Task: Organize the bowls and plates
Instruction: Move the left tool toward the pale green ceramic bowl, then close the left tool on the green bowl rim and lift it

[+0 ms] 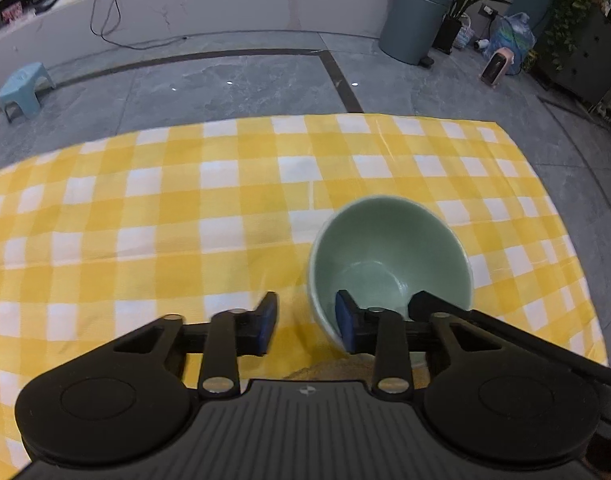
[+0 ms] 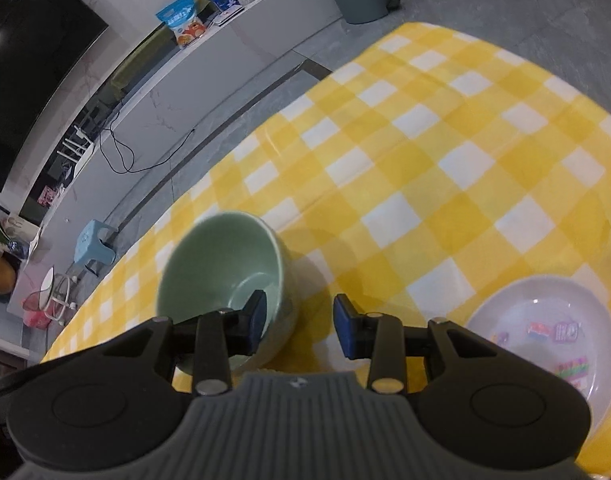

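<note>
A pale green bowl point(image 1: 389, 248) stands upright on the yellow checked tablecloth point(image 1: 185, 200). My left gripper point(image 1: 305, 322) is open and straddles the bowl's near left rim, its right finger inside the bowl and its left finger outside. In the right wrist view the same bowl point(image 2: 225, 264) sits at lower left. My right gripper point(image 2: 299, 322) is open and straddles its near right rim, left finger inside, right finger outside. A white plate point(image 2: 545, 336) with coloured printed marks lies on the cloth at lower right of the right gripper.
The table's far edge point(image 1: 345, 118) drops to a grey tiled floor. A grey bin point(image 1: 415, 20), potted plants point(image 1: 573, 8) and a small blue stool point(image 1: 23, 90) stand on the floor beyond. A low white bench with a cable runs along the wall.
</note>
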Motion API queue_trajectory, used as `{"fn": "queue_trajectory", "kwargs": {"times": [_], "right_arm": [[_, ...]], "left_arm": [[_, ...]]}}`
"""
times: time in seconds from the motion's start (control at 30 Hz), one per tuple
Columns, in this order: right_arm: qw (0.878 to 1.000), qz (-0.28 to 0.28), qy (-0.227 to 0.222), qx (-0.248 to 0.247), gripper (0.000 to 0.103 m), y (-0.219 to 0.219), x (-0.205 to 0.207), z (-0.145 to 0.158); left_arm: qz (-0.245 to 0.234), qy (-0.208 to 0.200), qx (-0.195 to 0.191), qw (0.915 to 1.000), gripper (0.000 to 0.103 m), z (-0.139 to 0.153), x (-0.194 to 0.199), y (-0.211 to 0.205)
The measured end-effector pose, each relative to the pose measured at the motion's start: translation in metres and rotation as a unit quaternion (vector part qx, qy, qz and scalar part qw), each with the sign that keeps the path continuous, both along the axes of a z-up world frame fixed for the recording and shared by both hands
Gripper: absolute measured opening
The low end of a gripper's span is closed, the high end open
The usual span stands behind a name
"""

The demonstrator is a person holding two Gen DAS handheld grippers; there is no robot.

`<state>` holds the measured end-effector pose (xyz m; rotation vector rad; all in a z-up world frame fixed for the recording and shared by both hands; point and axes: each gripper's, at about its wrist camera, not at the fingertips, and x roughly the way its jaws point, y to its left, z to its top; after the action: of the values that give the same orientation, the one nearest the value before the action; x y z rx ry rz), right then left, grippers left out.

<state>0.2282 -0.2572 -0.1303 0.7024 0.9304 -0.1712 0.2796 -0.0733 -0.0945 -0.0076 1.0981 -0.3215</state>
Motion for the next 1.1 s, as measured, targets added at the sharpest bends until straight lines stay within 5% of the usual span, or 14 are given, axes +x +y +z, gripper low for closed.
{"fn": "queue_trajectory", "kwargs": {"times": [0.07, 0.13, 1.1], "right_arm": [[1.000, 0.002, -0.009, 0.008, 0.024, 0.001, -0.002, 0.000], [1.000, -0.001, -0.013, 0.021, 0.015, 0.003, -0.003, -0.001], [0.999, 0.023, 0.008, 0.040, 0.011, 0.025, -0.027, 0.006]], "left_arm": [[-0.005, 0.001, -0.007, 1.0000, 0.018, -0.001, -0.001, -0.003], [-0.010, -0.003, 0.004, 0.9999, 0.015, 0.000, -0.004, -0.008], [0.010, -0.001, 0.022, 0.9997, 0.011, 0.020, -0.028, 0.008]]}}
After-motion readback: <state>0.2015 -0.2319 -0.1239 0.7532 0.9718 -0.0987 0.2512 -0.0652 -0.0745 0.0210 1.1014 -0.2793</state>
